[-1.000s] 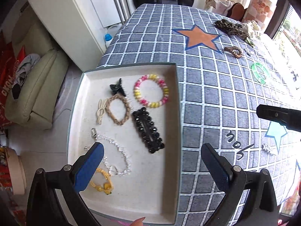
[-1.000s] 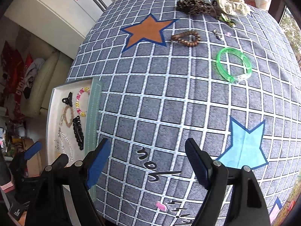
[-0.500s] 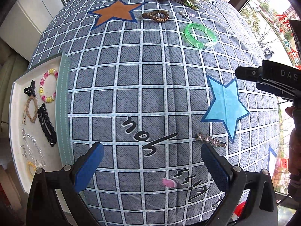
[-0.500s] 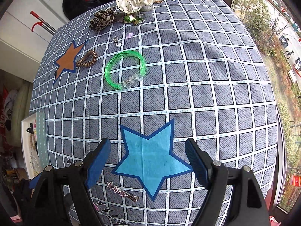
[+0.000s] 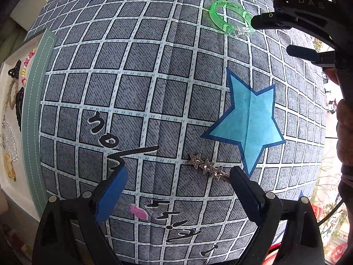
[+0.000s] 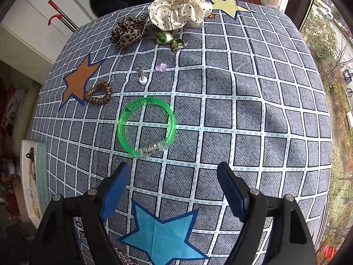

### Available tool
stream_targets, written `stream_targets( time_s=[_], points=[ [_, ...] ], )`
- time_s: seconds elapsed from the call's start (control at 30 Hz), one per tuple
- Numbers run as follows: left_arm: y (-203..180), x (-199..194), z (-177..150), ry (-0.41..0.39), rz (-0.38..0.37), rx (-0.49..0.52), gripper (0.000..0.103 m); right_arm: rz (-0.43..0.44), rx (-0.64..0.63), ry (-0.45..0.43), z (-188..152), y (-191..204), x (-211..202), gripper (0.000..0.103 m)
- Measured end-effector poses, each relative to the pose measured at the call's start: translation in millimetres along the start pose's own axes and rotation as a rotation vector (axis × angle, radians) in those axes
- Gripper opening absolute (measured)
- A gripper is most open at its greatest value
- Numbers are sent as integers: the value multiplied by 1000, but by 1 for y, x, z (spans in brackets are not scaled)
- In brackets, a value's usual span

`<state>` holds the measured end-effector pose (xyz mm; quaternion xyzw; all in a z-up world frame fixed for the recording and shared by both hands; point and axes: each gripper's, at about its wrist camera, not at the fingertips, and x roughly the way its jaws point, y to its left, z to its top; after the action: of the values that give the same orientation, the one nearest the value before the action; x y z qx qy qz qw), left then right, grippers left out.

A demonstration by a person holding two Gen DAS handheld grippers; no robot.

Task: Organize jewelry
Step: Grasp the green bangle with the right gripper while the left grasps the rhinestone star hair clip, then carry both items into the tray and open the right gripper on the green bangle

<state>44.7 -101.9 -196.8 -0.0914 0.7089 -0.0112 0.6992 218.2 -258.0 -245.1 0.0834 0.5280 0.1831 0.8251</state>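
Now the left gripper [image 5: 177, 176] is held wide open over the star hair clip [image 5: 206, 166], nothing gripped. Likewise empty and wide, the right gripper [image 6: 172, 176] is poised near the green bangle [image 6: 146, 125].

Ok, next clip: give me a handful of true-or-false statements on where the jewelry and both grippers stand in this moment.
1. The translucent green plastic bangle lies flat on the checked grey tablecloth. True.
2. The right gripper is clamped on the bangle. False: its jaws are open, short of it.
3. The three-star rhinestone hair clip lies between the open left gripper fingers. True.
4. The cream polka-dot scrunchie sits in the white tray. False: it lies on the cloth at the far end.
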Motion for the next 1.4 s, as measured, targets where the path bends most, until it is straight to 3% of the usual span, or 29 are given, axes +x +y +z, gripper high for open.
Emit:
stream_targets(
  time_s=[0.1, 0.2, 0.27, 0.4, 0.6, 0.73, 0.87, 1.17, 1.4],
  points=[
    [-7, 6, -9, 20, -17, -39, 89, -14, -33, 3, 9, 3, 8, 83],
    [-15, 14, -17, 34, -27, -76, 89, -28, -61, 7, 15, 5, 16, 80],
    [-20, 19, -19, 39, -32, -96, 79, -32, -72, 6, 19, 6, 20, 76],
    [-31, 27, -25, 32, -13, -102, 77, -35, -91, 11, 23, 7, 28, 68],
    [-65, 33, -24, 20, 22, -78, 50, -57, -138, 9, 28, 16, 35, 50],
    [-82, 34, -17, 18, 23, -63, 31, -84, -183, -1, 27, 22, 35, 32],
    [-88, 28, -10, 9, 4, -61, 31, -70, -170, -5, 30, 21, 36, 8],
    [-71, 8, -3, -46, -57, -50, 31, 33, -101, 4, 21, -1, 23, 8],
    [-54, -5, 8, -82, -55, -31, 31, 72, -52, 13, 6, -14, 6, 8]
  ],
)
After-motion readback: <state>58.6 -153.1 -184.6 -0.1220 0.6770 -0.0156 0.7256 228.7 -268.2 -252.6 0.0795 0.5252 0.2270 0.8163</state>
